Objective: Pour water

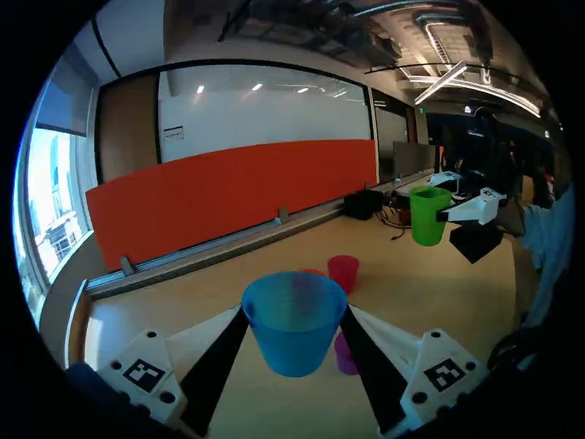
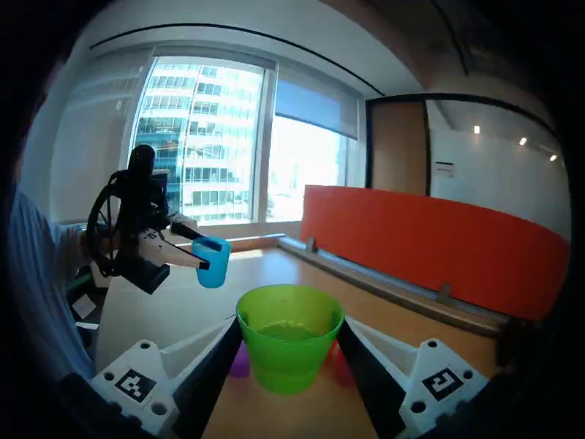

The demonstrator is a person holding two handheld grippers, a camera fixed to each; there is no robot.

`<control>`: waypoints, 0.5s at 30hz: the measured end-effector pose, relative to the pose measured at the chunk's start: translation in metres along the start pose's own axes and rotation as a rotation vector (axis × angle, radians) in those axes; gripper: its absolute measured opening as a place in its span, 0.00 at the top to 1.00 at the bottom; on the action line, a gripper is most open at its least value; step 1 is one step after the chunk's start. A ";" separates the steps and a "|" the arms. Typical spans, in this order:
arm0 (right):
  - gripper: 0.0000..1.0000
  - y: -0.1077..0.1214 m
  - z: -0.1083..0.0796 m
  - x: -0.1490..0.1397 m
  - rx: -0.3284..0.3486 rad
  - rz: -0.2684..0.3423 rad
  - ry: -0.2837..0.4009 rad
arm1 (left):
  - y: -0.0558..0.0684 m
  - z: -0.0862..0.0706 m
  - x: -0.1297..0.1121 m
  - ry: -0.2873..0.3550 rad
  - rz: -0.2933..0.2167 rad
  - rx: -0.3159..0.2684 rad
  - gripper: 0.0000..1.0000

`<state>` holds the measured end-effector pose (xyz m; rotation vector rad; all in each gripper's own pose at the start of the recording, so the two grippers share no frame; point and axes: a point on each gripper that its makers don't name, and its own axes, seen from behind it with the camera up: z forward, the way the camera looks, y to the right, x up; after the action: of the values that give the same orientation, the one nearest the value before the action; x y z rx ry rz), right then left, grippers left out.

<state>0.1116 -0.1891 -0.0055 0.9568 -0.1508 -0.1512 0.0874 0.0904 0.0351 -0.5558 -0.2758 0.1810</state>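
Note:
In the left gripper view my left gripper (image 1: 295, 333) is shut on a translucent blue cup (image 1: 294, 322), held upright above the wooden table (image 1: 409, 271). Farther off at the right, the other gripper (image 1: 468, 212) carries a green cup (image 1: 428, 214). In the right gripper view my right gripper (image 2: 289, 347) is shut on that green cup (image 2: 289, 345), upright, with liquid at its bottom. The left gripper (image 2: 157, 245) appears at the left there, holding the blue cup (image 2: 213, 262) in the air.
A red cup (image 1: 343, 272) and a purple cup (image 1: 345, 354) stand on the table below the blue cup. An orange divider panel (image 1: 234, 190) runs along the table's far edge. Cables and a black box (image 1: 363, 203) lie at the far right. A person's sleeve (image 2: 36, 285) is at the left.

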 end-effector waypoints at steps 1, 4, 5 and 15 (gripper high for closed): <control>0.09 0.000 0.001 -0.003 0.003 -0.001 -0.008 | 0.001 0.001 -0.004 -0.010 0.004 -0.002 0.13; 0.09 -0.001 0.002 -0.012 0.012 -0.002 -0.033 | 0.004 0.004 -0.015 -0.037 0.014 -0.010 0.13; 0.09 -0.001 0.003 -0.015 0.015 -0.002 -0.041 | 0.004 0.005 -0.018 -0.046 0.017 -0.013 0.13; 0.10 -0.001 0.007 -0.048 0.040 -0.018 -0.131 | 0.010 0.014 -0.052 -0.130 0.039 -0.037 0.13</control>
<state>0.0633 -0.1858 -0.0054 0.9882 -0.2661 -0.2286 0.0331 0.0927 0.0304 -0.5872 -0.3950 0.2508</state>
